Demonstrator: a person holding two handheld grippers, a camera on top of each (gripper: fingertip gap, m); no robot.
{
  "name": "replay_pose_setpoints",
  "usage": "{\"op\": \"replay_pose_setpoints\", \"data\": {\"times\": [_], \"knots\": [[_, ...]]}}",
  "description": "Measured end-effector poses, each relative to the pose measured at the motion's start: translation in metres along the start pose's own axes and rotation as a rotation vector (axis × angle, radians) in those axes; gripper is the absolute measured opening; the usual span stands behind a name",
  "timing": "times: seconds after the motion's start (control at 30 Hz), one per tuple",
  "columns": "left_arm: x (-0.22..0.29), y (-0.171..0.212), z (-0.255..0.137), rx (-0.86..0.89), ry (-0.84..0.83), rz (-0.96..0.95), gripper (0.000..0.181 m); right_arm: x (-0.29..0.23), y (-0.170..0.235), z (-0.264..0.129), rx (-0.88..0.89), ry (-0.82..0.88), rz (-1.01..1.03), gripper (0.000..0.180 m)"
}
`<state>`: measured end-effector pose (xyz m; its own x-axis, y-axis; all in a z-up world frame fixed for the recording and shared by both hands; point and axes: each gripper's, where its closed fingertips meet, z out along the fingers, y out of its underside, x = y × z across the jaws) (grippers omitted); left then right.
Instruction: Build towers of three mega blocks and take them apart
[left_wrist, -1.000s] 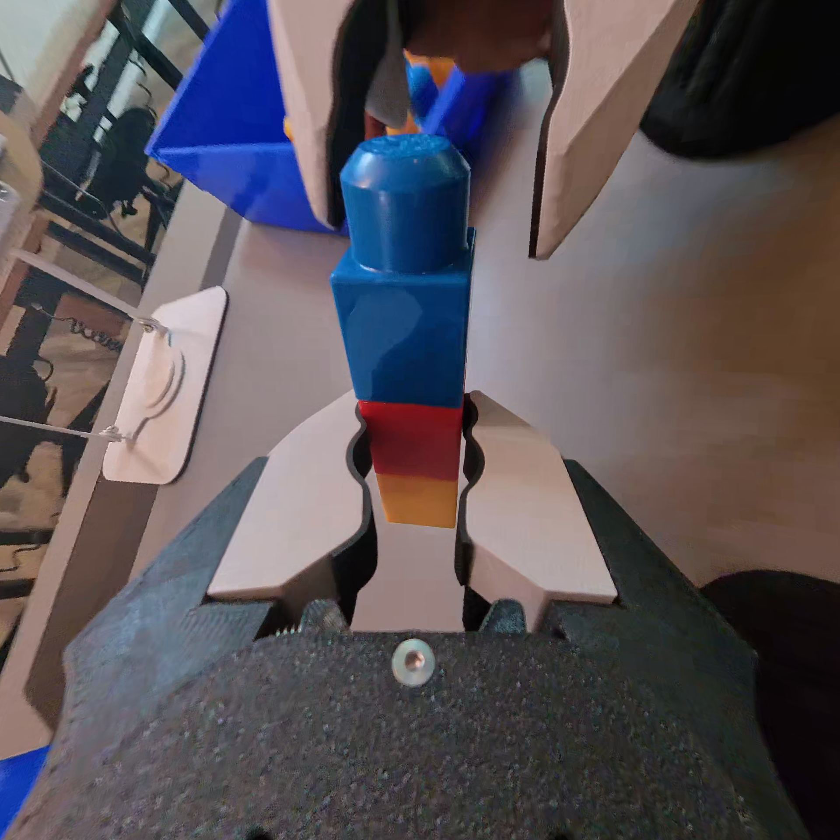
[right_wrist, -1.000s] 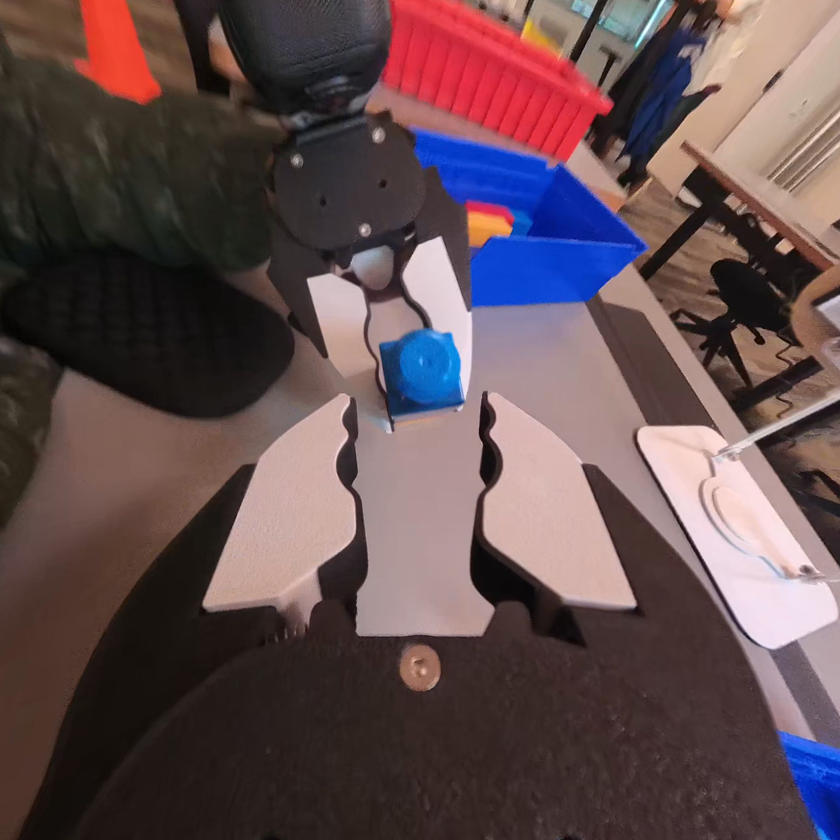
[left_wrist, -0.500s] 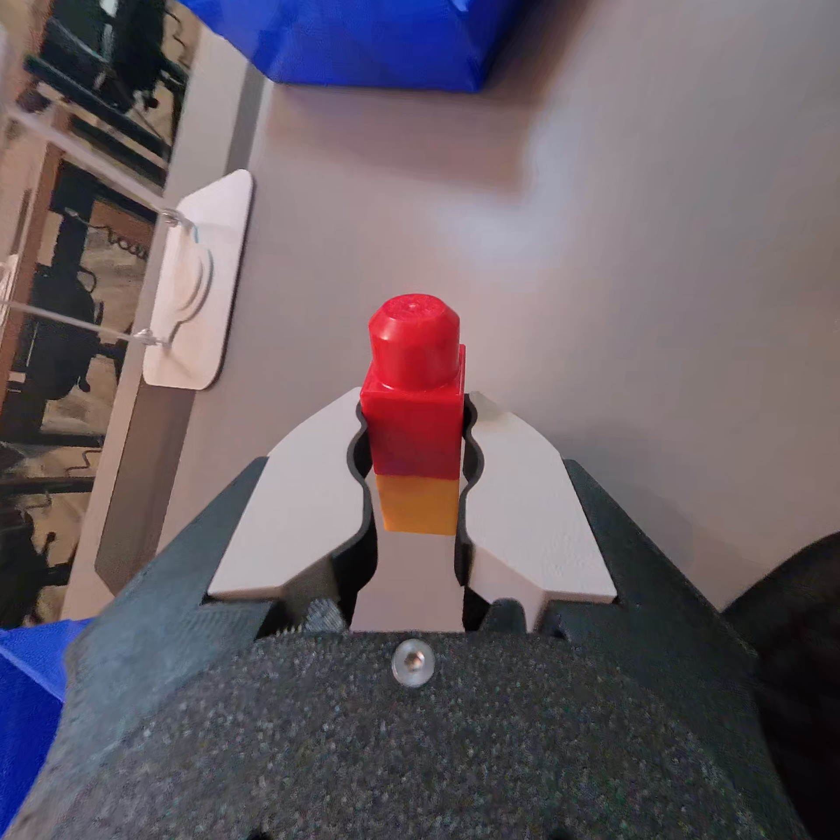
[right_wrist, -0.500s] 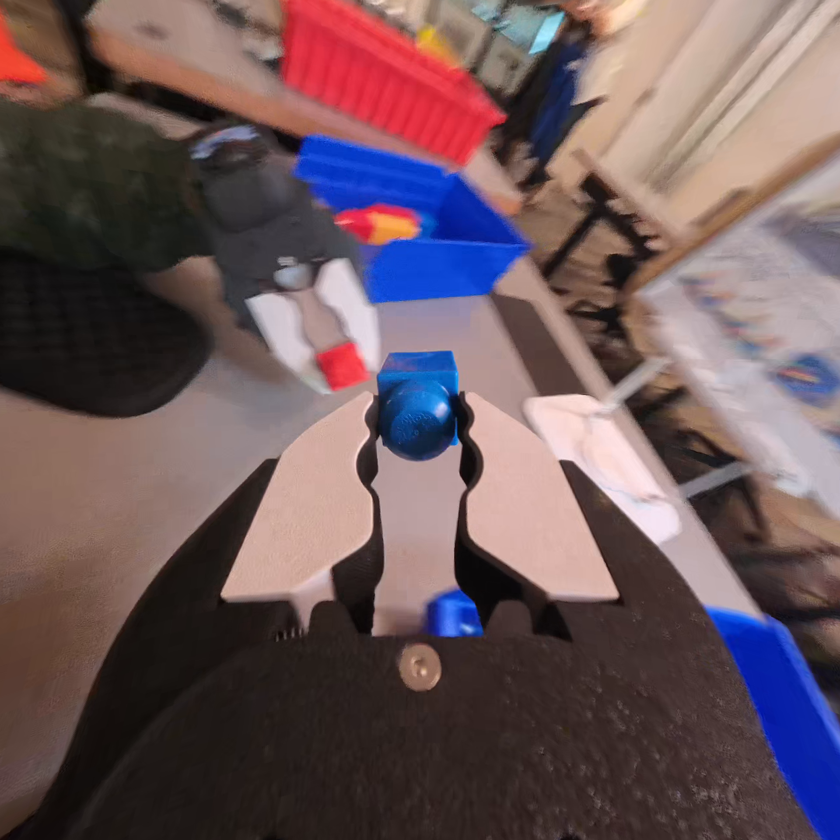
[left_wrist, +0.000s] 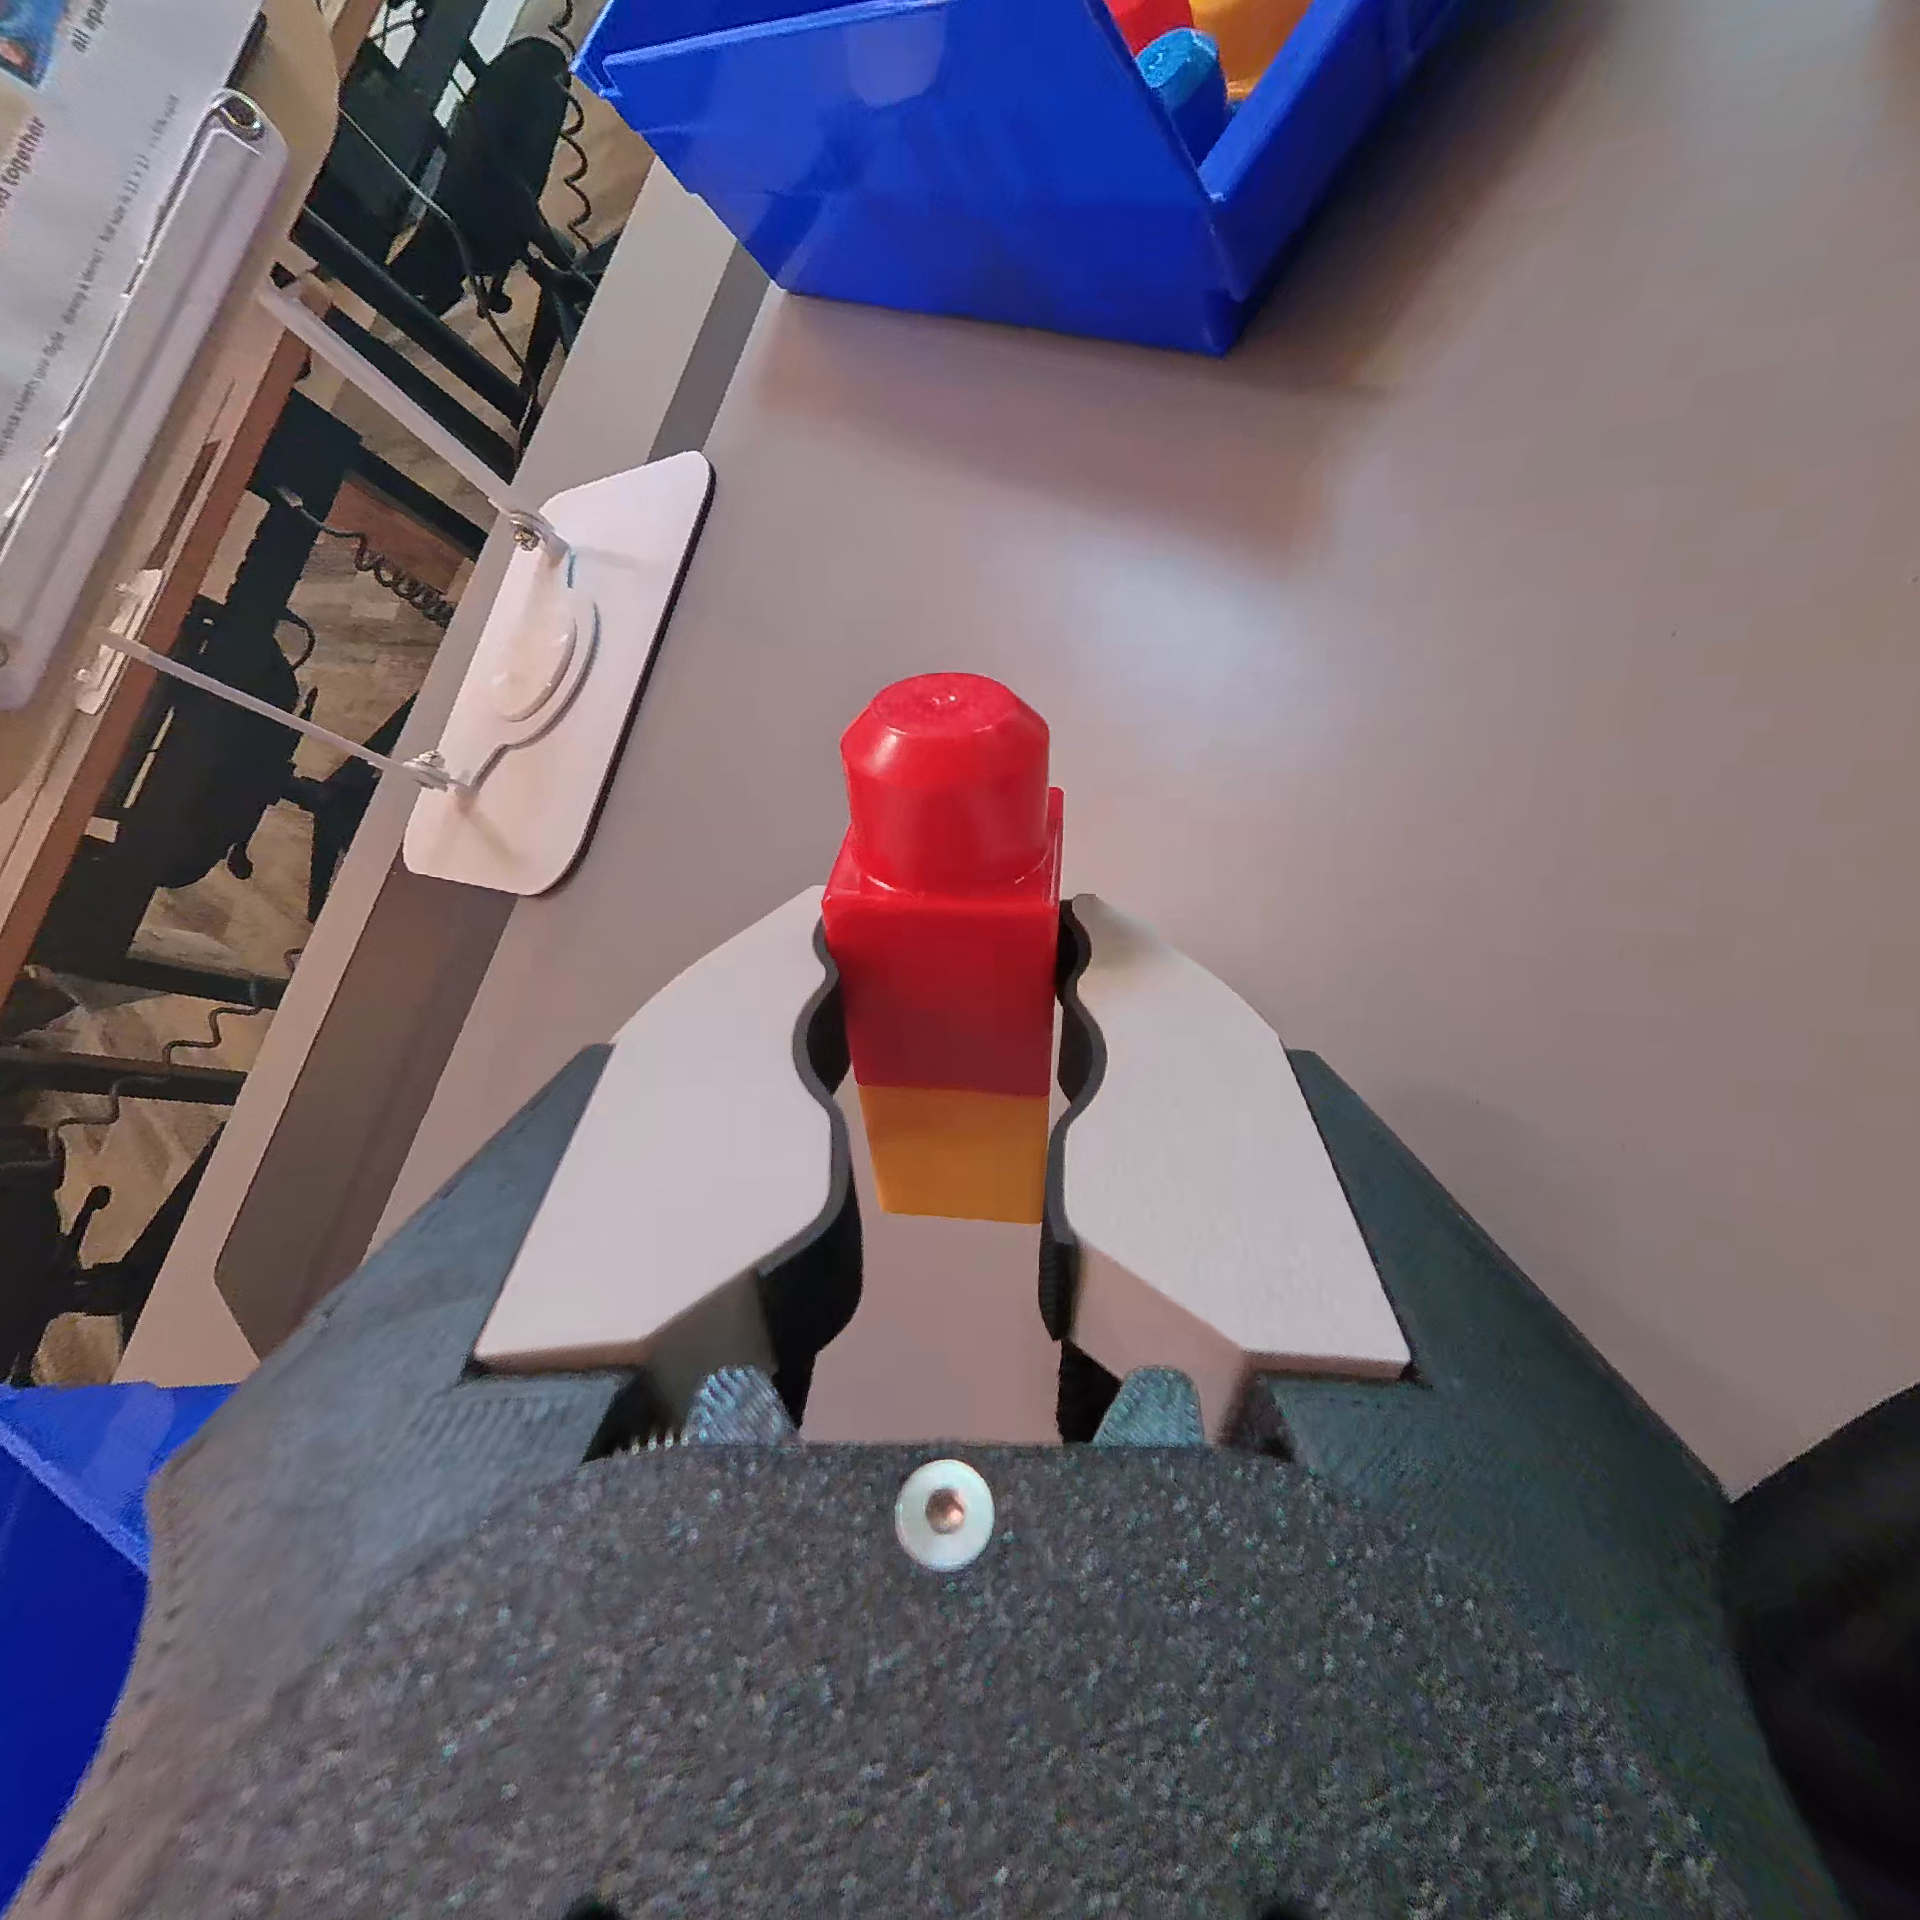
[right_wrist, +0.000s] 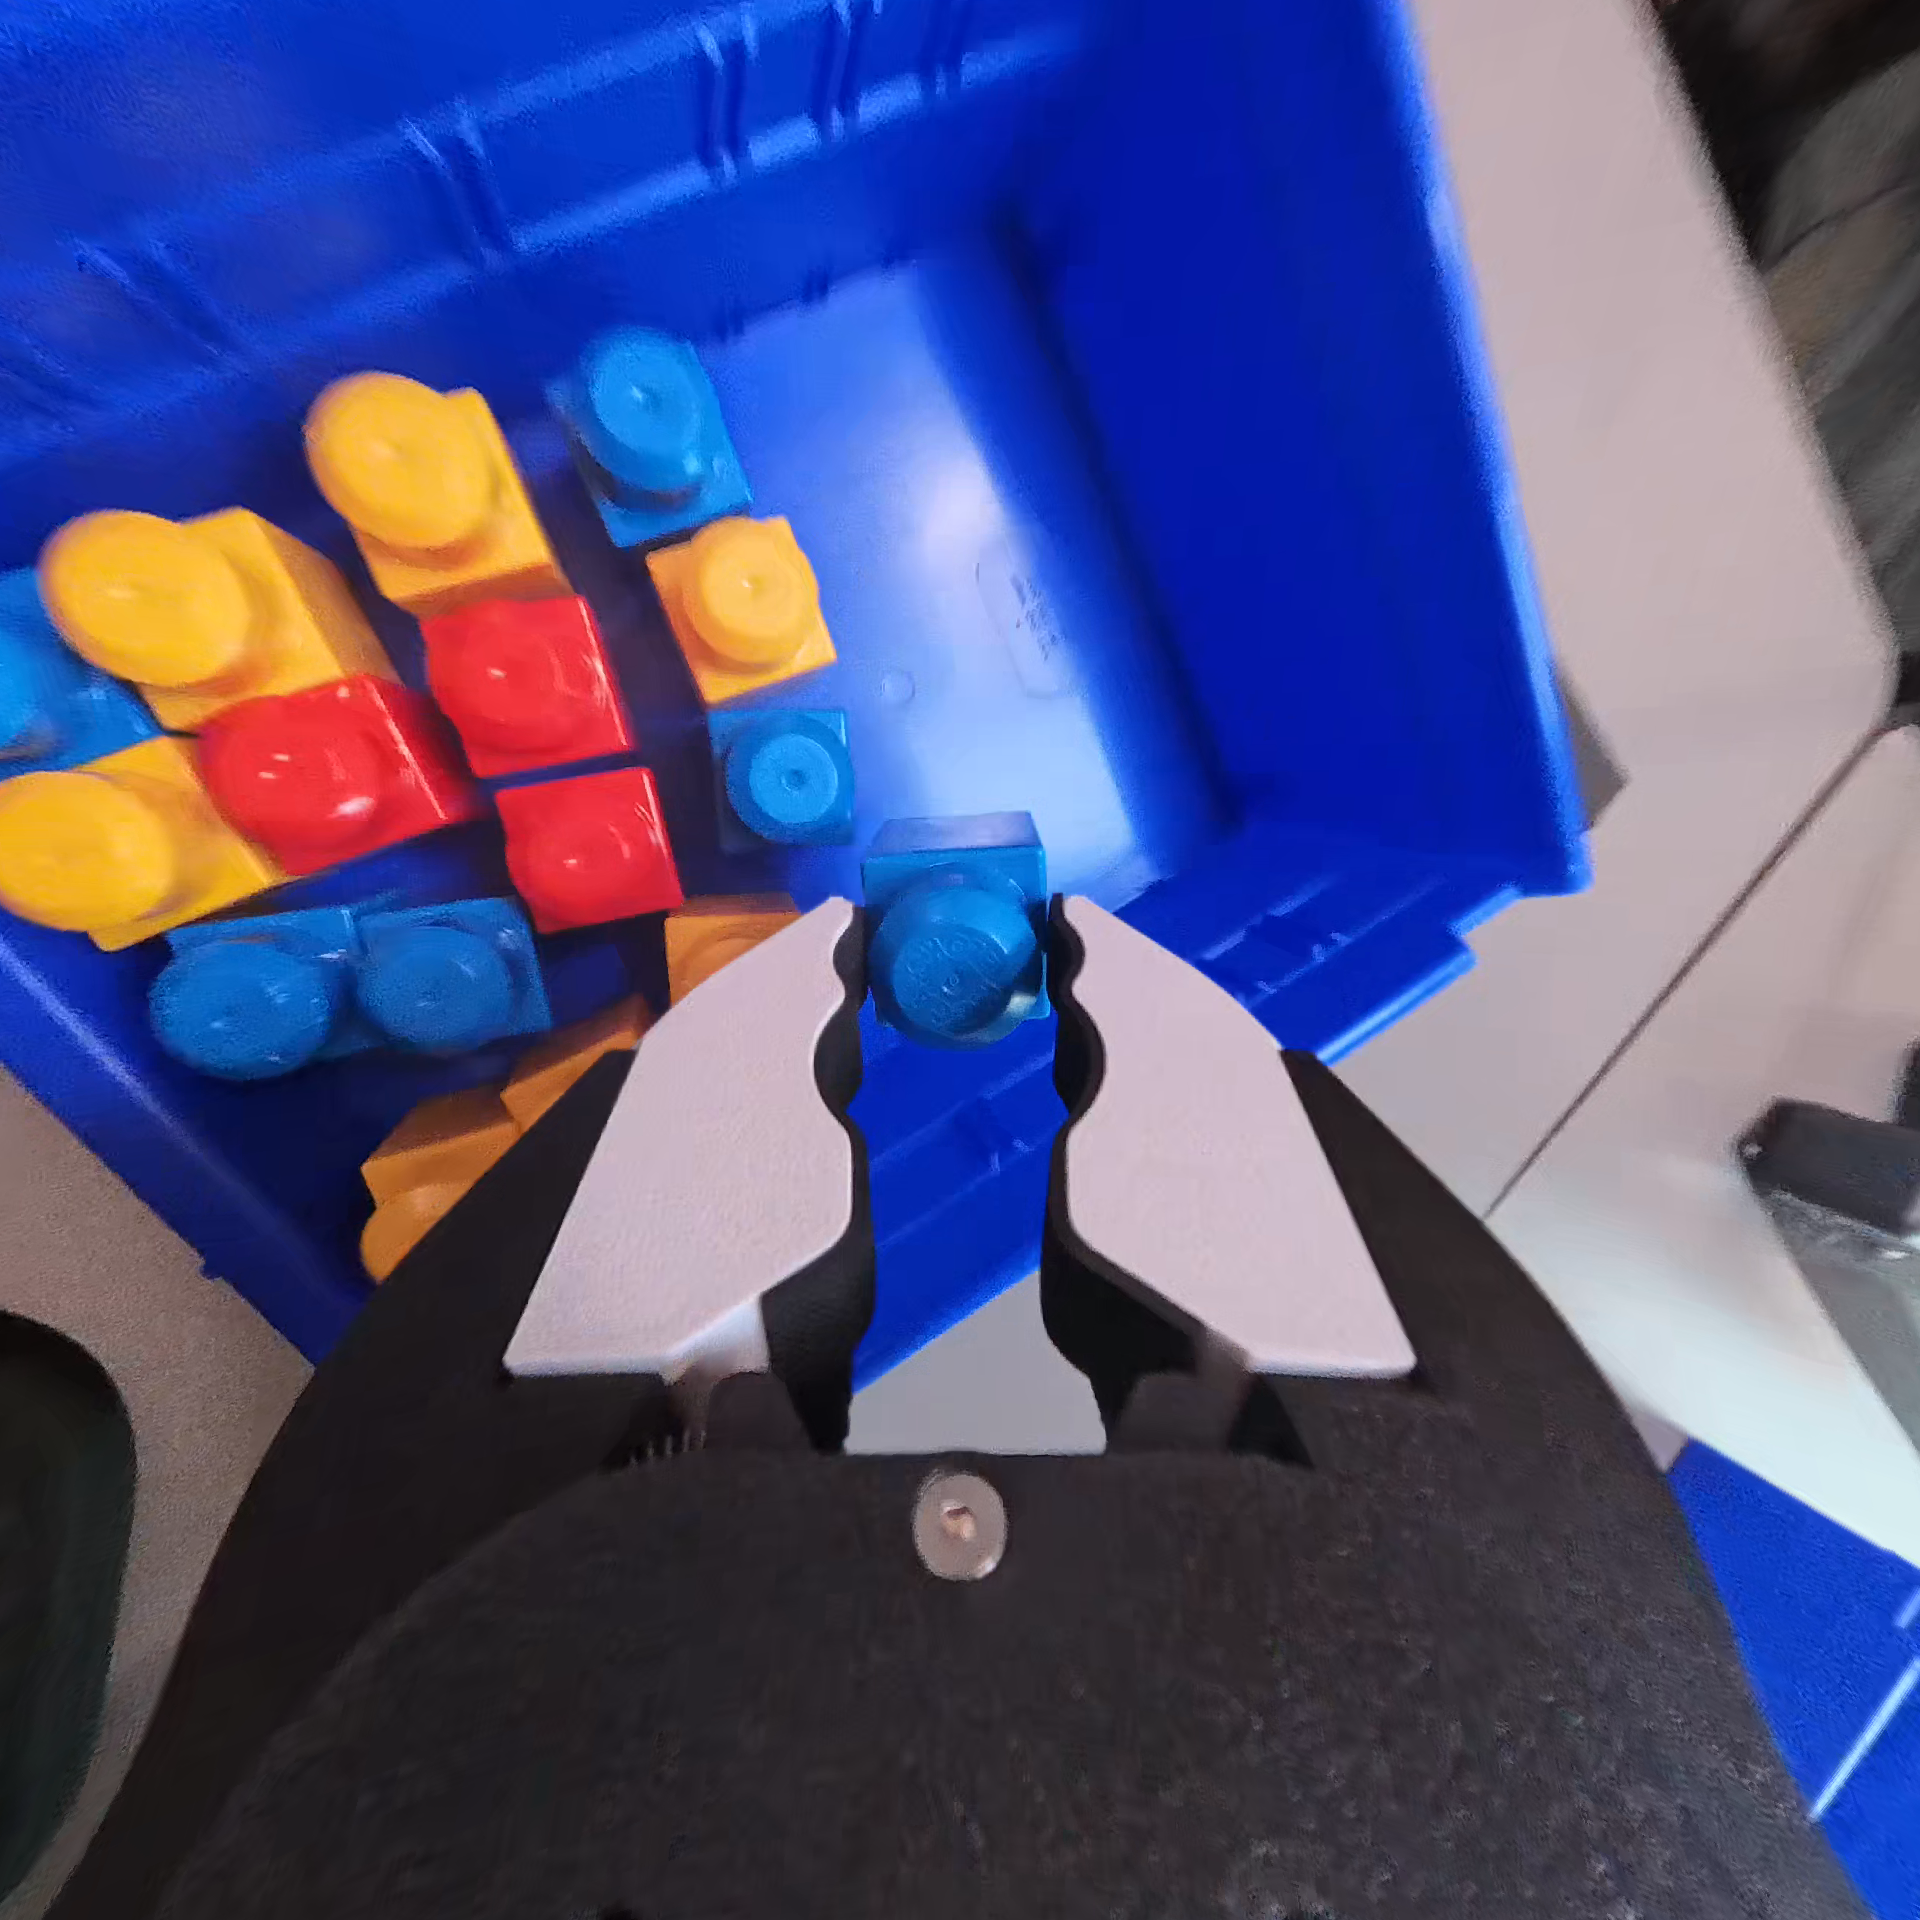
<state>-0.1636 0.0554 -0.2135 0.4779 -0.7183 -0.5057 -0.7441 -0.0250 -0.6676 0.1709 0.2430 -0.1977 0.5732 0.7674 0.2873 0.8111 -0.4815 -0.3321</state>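
Note:
My left gripper (left_wrist: 945, 997) is shut on a two-block stack: a red block (left_wrist: 945, 914) on top of an orange block (left_wrist: 956, 1148). The pads press the red block's sides above the grey table (left_wrist: 1455, 727). My right gripper (right_wrist: 951, 966) is shut on a blue block (right_wrist: 951, 935), its stud facing the camera. It holds the block over the near part of a blue bin (right_wrist: 1299, 416). The bin holds several loose yellow, orange, red and blue blocks (right_wrist: 520, 675).
A blue bin (left_wrist: 987, 156) with blocks stands at the far edge of the table in the left wrist view. A white stand base (left_wrist: 561, 675) with clear rods sits at the table's left edge. Another blue bin corner (left_wrist: 62, 1475) shows at lower left. The left gripper's tips are roughly 40 centimetres from the right gripper's.
My right gripper closed on the blue top block, pulled it off the stack and carried it over the bin. My left gripper kept its hold on the red and orange stack.

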Motion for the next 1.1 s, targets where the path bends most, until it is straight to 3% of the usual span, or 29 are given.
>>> {"op": "replay_pose_setpoints", "data": {"times": [0.2, 0.4, 0.5, 0.6, 0.7, 0.8, 0.9, 1.1], "knots": [[0.004, 0.001, 0.002, 0.000, 0.016, -0.004, 0.037, -0.012, 0.019, 0.038, -0.206, -0.178, 0.022, 0.033], [0.008, -0.003, 0.003, 0.018, 0.030, -0.005, 0.037, -0.028, 0.026, 0.052, -0.272, -0.262, 0.035, 0.034], [0.011, -0.006, 0.003, 0.040, 0.051, -0.021, 0.037, -0.032, 0.022, 0.048, -0.239, -0.289, 0.043, 0.034], [0.014, -0.010, 0.003, 0.063, 0.065, -0.030, 0.037, -0.027, 0.012, 0.034, -0.165, -0.253, 0.039, 0.052], [0.016, -0.013, 0.003, 0.075, 0.079, -0.034, 0.037, -0.038, -0.028, 0.002, 0.063, -0.203, -0.026, 0.069], [0.021, -0.016, 0.005, 0.080, 0.095, -0.031, 0.037, -0.098, -0.077, -0.043, 0.359, -0.226, -0.236, 0.072], [0.027, -0.018, 0.006, 0.083, 0.107, -0.015, 0.037, -0.186, -0.103, -0.076, 0.545, -0.311, -0.453, 0.065], [0.042, -0.029, 0.006, 0.085, 0.125, 0.051, 0.037, -0.323, -0.117, -0.070, 0.646, -0.417, -0.733, 0.054]]}}
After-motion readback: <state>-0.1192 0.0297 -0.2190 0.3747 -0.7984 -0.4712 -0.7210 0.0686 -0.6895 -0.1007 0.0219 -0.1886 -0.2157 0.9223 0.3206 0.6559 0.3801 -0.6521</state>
